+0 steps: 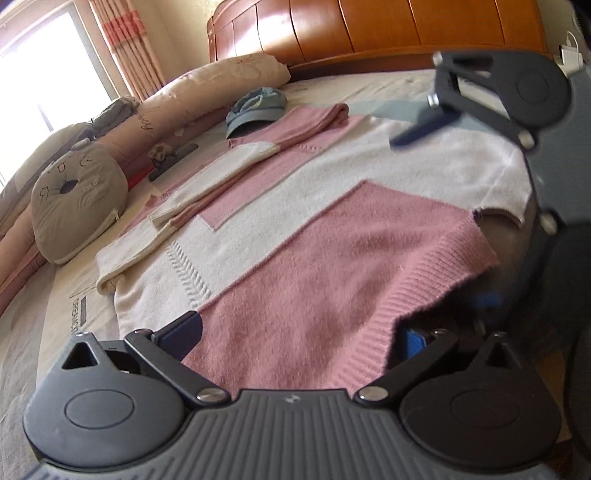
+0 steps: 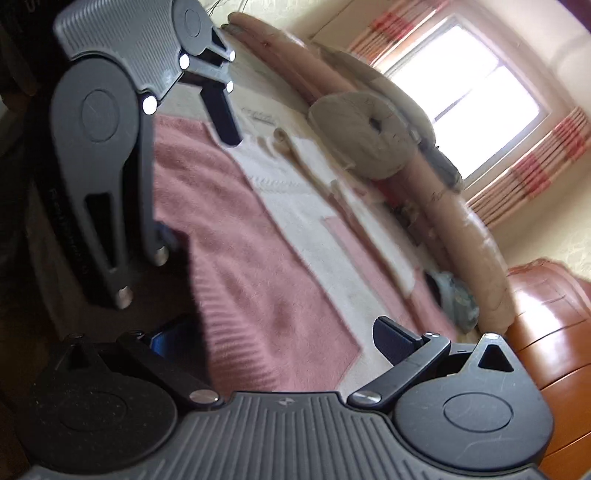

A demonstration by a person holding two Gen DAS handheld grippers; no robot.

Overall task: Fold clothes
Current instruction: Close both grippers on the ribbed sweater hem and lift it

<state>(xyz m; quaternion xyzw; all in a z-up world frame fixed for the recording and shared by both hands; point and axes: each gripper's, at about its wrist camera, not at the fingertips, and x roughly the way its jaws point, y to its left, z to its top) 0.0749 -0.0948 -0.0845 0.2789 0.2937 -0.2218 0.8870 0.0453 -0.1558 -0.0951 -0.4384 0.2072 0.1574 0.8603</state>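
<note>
A pink and white knit sweater (image 1: 314, 206) lies flat on the bed, one sleeve folded along its far side. My left gripper (image 1: 295, 338) is open at the pink ribbed hem, which lies between its spread fingers. The other gripper's body and one dark finger (image 1: 424, 127) hang over the white part at the upper right. In the right wrist view my right gripper (image 2: 284, 338) is open too, low over the pink panel of the sweater (image 2: 258, 258). The left gripper's finger (image 2: 225, 118) shows at the upper left of that view.
A blue cap (image 1: 255, 109) sits beyond the sweater's far end. A round grey cushion (image 1: 79, 206) and rolled beige bedding (image 1: 207, 88) line the bed's far side. The wooden headboard (image 1: 388, 29) and a curtained window (image 2: 465, 85) stand beyond.
</note>
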